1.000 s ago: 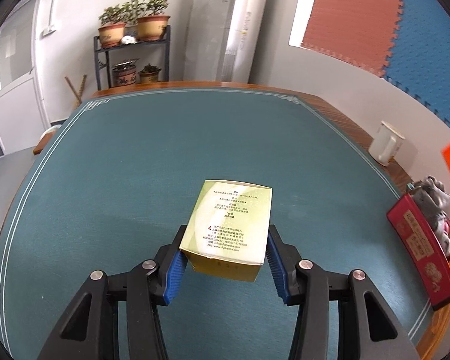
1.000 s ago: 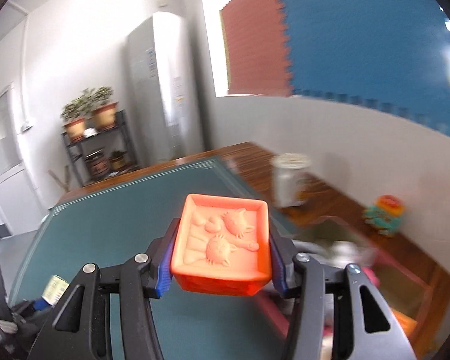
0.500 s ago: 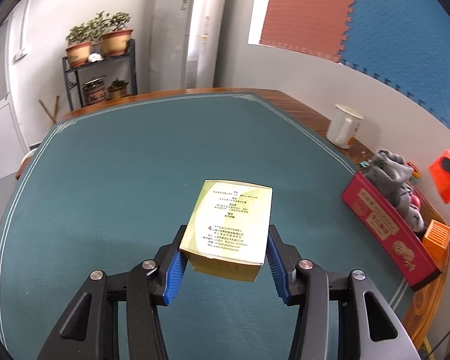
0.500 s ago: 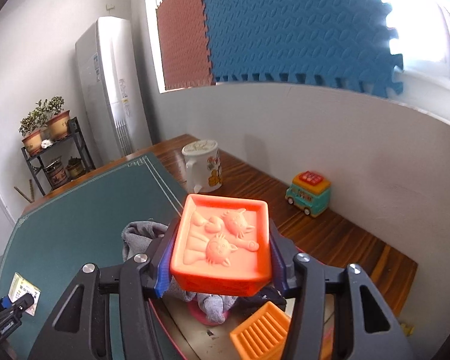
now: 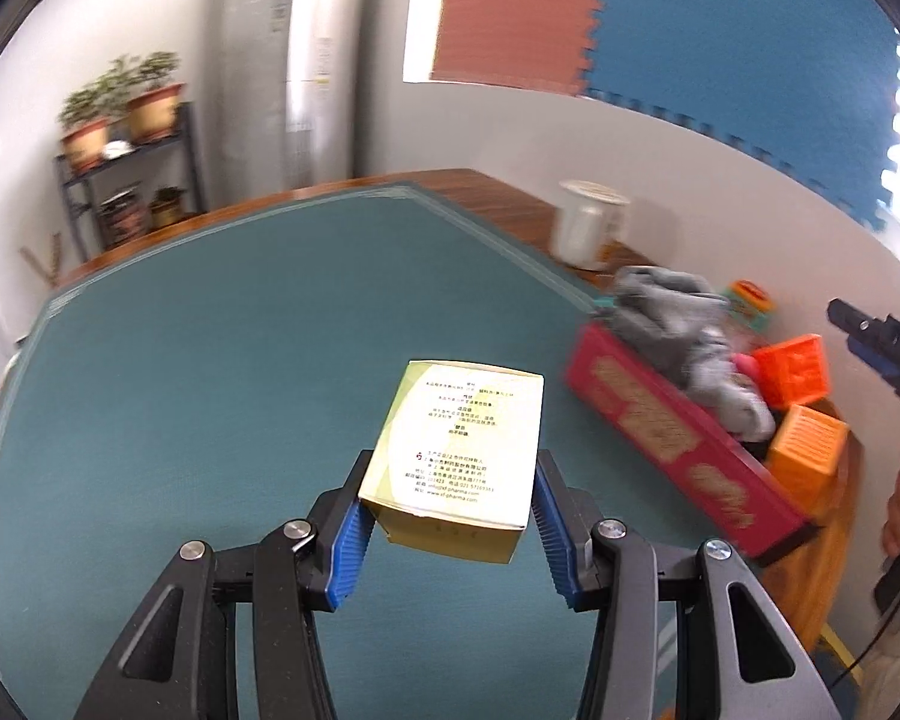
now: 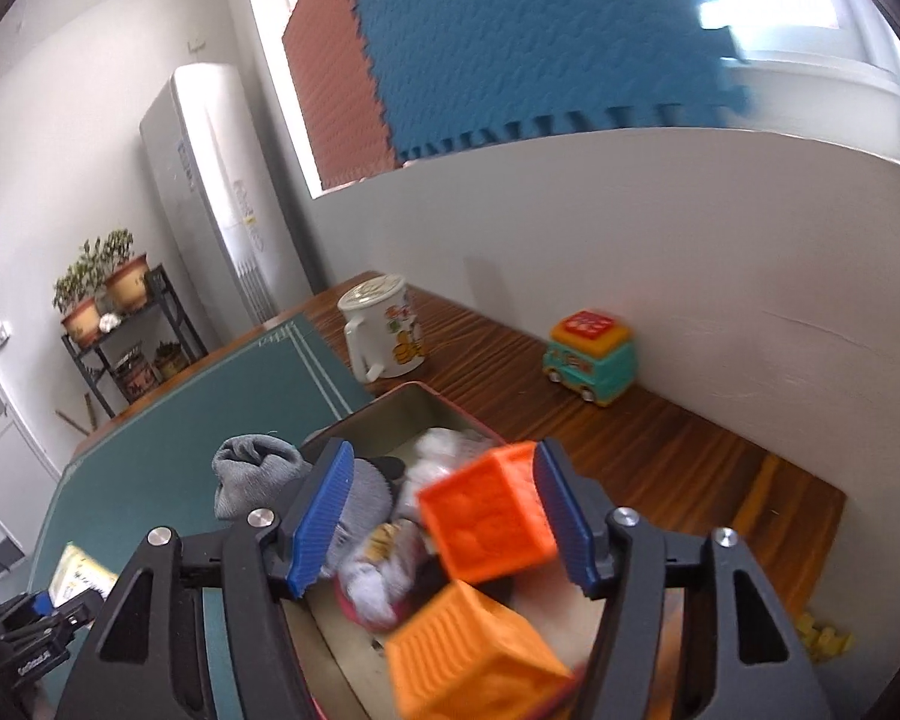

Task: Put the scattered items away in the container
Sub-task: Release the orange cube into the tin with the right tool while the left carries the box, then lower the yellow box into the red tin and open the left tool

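Several items already lie in the red container [image 6: 426, 399]. Right tool [image 6: 444, 519] is opening, its orange cube [image 6: 486, 519] dropping inside. Left tool [image 5: 447, 531] is clamped on the paper box [image 5: 459, 450], not yet delivered.

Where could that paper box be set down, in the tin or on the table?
The green mat left of the red tin lies bare. The tin's near end is crowded with socks and orange cubes; its far corner shows bare metal.
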A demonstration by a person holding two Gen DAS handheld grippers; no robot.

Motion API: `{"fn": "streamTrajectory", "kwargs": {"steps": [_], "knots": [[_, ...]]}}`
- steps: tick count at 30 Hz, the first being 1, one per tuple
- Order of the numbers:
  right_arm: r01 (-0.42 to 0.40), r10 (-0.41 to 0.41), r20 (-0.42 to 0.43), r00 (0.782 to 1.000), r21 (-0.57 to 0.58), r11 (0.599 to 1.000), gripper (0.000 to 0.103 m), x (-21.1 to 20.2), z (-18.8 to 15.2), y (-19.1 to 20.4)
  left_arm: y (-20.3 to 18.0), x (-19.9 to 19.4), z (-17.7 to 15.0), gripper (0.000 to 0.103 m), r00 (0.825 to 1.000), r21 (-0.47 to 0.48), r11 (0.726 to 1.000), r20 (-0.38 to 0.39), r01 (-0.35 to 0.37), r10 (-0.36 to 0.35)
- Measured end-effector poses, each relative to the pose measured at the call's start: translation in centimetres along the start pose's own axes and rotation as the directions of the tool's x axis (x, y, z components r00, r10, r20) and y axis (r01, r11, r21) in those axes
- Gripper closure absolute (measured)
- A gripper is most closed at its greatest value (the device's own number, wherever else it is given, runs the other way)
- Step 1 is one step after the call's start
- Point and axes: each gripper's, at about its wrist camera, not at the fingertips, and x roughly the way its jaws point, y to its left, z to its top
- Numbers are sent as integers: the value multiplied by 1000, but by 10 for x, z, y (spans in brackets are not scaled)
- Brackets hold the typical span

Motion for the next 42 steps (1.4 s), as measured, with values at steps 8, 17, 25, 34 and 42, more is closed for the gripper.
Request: {"fn": "streamTrajectory", "kwargs": {"steps": [8, 17, 25, 34, 42], "knots": [[-4, 1, 52, 999, 58, 998, 34, -33, -7, -41, -76, 11, 24, 52, 988, 95, 983, -16, 156, -155], [-5, 1, 40, 999, 100, 995, 33, -37, -20, -63, -145, 32, 43, 52, 966, 197, 946, -23, 256, -257], [-5, 3, 20, 1000, 110, 994, 31, -34, -29, -70, -159, 56, 41, 30, 948, 177, 932, -87, 317, -306], [-29, 31, -27, 999, 72, 997, 20, -30, -37, -59, -125, 48, 42, 31, 973, 97, 968, -48, 231, -227], [-48, 44, -136, 990, -27, 998, 12, -34, -48, -39, -107, 38, 29, 16, 993, 123, 985, -30, 119, -116]]}}
